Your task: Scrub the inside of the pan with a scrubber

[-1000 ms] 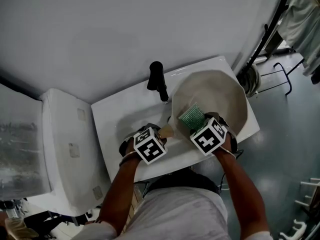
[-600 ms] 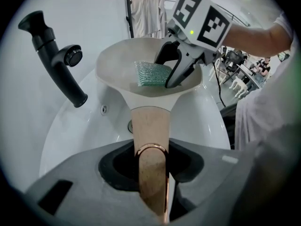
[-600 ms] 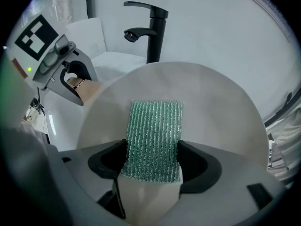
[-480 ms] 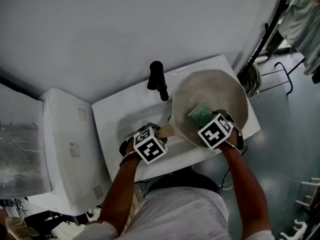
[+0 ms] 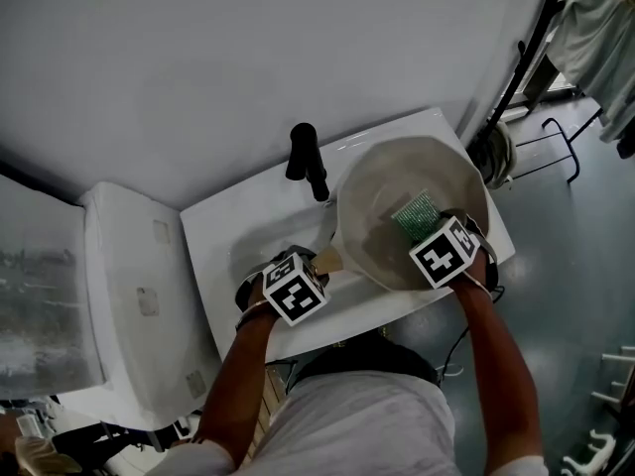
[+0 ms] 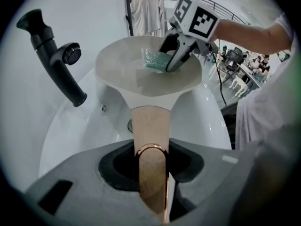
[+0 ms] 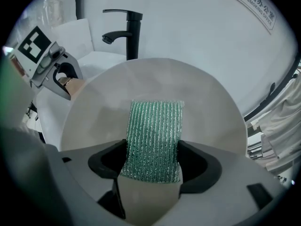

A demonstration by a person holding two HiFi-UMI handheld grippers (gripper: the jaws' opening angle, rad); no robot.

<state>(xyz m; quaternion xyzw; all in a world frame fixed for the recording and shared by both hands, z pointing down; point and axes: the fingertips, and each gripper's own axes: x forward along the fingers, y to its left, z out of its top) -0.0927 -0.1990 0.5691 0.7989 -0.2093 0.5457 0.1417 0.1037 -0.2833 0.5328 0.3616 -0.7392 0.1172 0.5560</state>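
Washroom: white basin (image 5: 233, 234), black tap (image 5: 307, 160), no-smoking sign (image 7: 254, 6) on wall (image 5: 198, 67).

The black faucet (image 5: 306, 159) rises just behind the pan (image 5: 392, 178), blocking that side; left of the pan, the white sink (image 5: 226, 234) lies open.

R gripper (image 5: 427, 228) w/ the green scrubber (image 5: 416, 213) has slid rightward across the inside of the pan (image 5: 382, 177). A sec ago the scrubber lay left of centre, nearer the handle (image 5: 328, 260); now it's on the right half, close to the right wall. The marker cube (image 5: 445, 252) went from the middle of the near rim to the near-right rim, & the R forearm (image 5: 496, 345) swung out w/ it.
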